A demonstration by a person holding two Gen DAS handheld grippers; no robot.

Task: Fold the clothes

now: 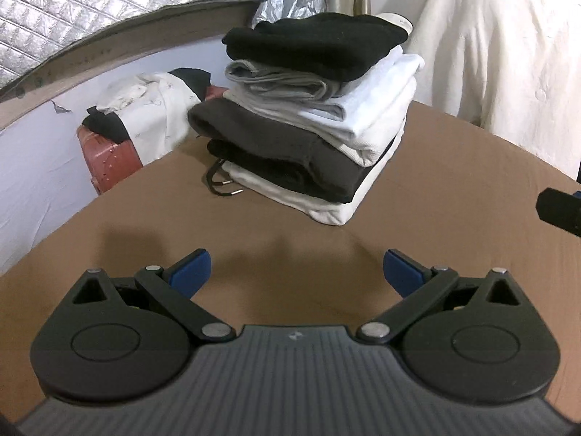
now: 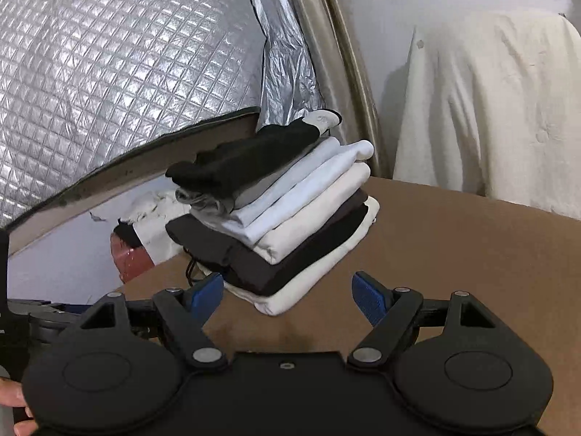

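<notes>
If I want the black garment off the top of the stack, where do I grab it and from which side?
Judging by its pose, take the black garment at its rounded folded edge, the thick roll that overhangs the grey layer toward the camera. Come in level from the near side with the open left gripper, one finger above the roll and one beneath.

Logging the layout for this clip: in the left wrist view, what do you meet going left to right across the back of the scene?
Red suitcase with loose white and black clothes on it → stack of folded clothes on the brown table → hanging cream fabric → tip of the right gripper at the frame edge.
</notes>
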